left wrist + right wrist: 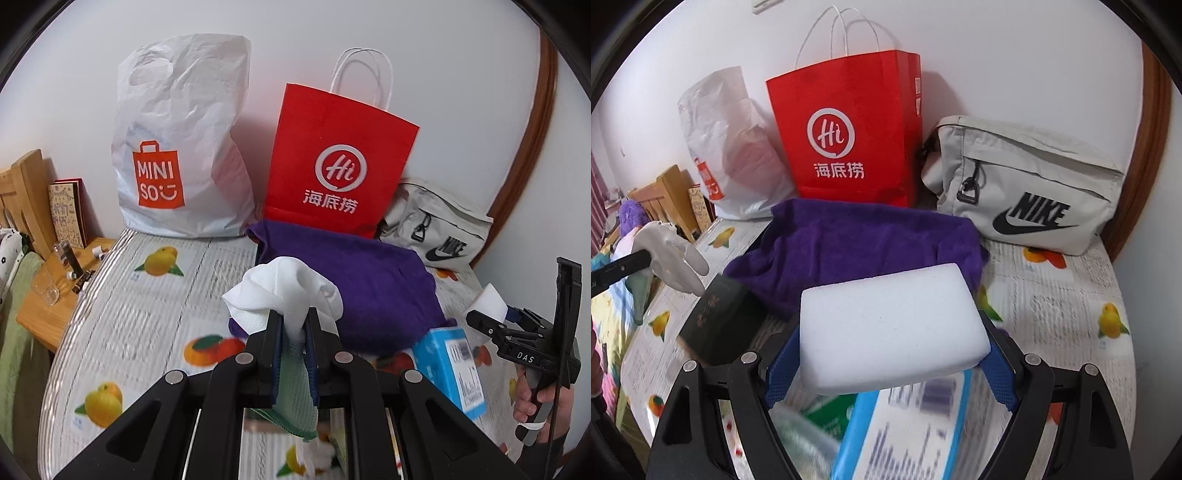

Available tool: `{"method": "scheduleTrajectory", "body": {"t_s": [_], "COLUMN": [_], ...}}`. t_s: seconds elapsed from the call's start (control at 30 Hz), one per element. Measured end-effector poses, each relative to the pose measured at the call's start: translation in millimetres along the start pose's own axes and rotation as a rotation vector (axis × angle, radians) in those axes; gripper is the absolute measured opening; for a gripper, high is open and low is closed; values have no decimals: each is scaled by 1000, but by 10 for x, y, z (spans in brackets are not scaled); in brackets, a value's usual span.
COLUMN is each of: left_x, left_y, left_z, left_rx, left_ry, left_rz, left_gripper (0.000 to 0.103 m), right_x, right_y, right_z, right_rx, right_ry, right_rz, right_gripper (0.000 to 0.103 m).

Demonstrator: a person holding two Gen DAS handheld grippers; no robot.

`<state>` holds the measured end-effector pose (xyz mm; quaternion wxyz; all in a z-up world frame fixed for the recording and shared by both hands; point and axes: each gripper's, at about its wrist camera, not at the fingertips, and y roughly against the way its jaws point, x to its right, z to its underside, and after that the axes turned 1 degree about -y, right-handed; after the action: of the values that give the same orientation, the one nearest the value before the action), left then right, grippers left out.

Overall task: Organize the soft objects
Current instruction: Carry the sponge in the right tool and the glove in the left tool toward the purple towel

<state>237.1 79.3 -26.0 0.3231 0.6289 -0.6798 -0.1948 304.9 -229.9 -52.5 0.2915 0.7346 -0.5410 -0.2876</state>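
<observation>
My left gripper [294,332] is shut on a white and pale green cloth [284,295], which bunches above the fingertips and hangs down between the jaws. Behind it a purple towel [369,284] lies crumpled on the table. My right gripper [890,354] is shut on a white sponge block [890,328], with the blue pads [779,373] pressing its two sides, held above a blue box [905,435]. The left wrist view shows the right gripper [491,321] and sponge [489,301] at the far right. The right wrist view has the left gripper's cloth [672,258] at its left edge.
A red paper bag [340,162], a white Miniso plastic bag [181,147] and a grey Nike pouch [1027,184] stand along the wall. A black box [724,321] lies on the fruit-print tablecloth [147,314]. A wooden shelf with a glass [48,291] is at the left.
</observation>
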Motion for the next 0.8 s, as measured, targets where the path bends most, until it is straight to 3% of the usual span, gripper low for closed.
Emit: {"method": "scheduleTrajectory", "body": {"t_s": [0.5, 0.8], "left_x": [-88, -169], "left_y": [-726, -1027], "left_z": [-353, -396], "left_rx": [-50, -87], "left_ry": [31, 61], "left_rz": [26, 47], "left_gripper": [12, 12], "right_x": [155, 117], "right_y": [-1086, -1392], "right_z": [-272, -228], "right_rx": [-210, -310], "right_ry": [-22, -18], "right_rz": [-1, -39], "right_gripper": [84, 85]}}
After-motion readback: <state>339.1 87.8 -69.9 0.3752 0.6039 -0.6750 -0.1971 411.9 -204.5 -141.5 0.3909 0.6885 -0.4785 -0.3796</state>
